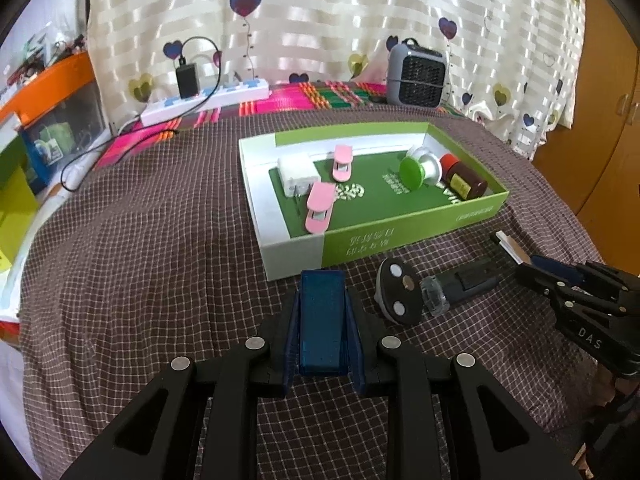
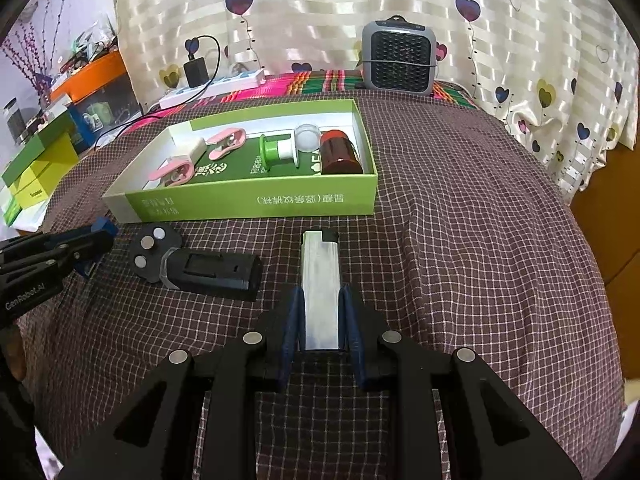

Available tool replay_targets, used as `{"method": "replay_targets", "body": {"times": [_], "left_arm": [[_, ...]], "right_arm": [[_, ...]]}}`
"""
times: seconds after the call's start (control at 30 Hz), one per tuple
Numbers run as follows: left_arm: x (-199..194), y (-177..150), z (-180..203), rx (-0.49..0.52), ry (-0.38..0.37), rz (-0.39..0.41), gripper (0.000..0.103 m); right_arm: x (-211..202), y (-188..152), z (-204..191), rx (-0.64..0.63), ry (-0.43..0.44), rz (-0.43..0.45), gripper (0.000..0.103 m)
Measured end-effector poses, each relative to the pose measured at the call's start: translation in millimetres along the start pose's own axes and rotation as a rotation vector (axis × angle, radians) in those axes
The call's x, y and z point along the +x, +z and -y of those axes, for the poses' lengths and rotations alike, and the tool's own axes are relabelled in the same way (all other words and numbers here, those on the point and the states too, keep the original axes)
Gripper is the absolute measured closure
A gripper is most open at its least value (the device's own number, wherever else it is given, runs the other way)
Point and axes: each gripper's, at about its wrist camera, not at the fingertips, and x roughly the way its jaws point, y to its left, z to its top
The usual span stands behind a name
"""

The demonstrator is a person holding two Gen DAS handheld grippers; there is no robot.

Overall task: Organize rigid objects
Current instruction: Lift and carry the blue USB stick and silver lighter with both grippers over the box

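My left gripper (image 1: pixel 324 300) is shut on a blue translucent block (image 1: pixel 322 320), held just above the checked cloth in front of the green box (image 1: pixel 400 240). My right gripper (image 2: pixel 321 292) is shut on a silver lighter (image 2: pixel 320 276) with a black top, near the box's front wall (image 2: pixel 256 204). In the box lie two pink clips (image 1: pixel 320 210), a white charger (image 1: pixel 298 174), a green-capped spool (image 1: pixel 416 172) and a brown bottle (image 1: pixel 466 180). Between the grippers a black device with a round magnet head (image 2: pixel 200 264) lies on the cloth. The left gripper (image 2: pixel 96 240) appears at the right wrist view's left edge.
A white power strip (image 1: pixel 208 100) with a black adapter and a grey heater (image 1: pixel 416 76) stand at the back by the heart curtain. Stacked boxes and an orange bin (image 1: pixel 48 80) line the left side. A wooden cabinet (image 1: pixel 608 120) stands on the right.
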Motion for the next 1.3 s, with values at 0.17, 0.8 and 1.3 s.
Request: {"method": "replay_targets", "body": {"times": [0.17,0.8,1.3], "left_arm": [[-9,5,3,0.005,-0.006,0.026,0.082],[-26,32,7,0.024,-0.016,0.093,0.082],[-13,59,-2,0.001,-0.024,0.09,0.082]], "right_arm": [[-6,3,0,-0.003,-0.001,0.014,0.079],[-29,24,-9,-0.031,0.03,0.084,0.079],[-22,50,-8,-0.054,0.056,0.089,0.079]]}}
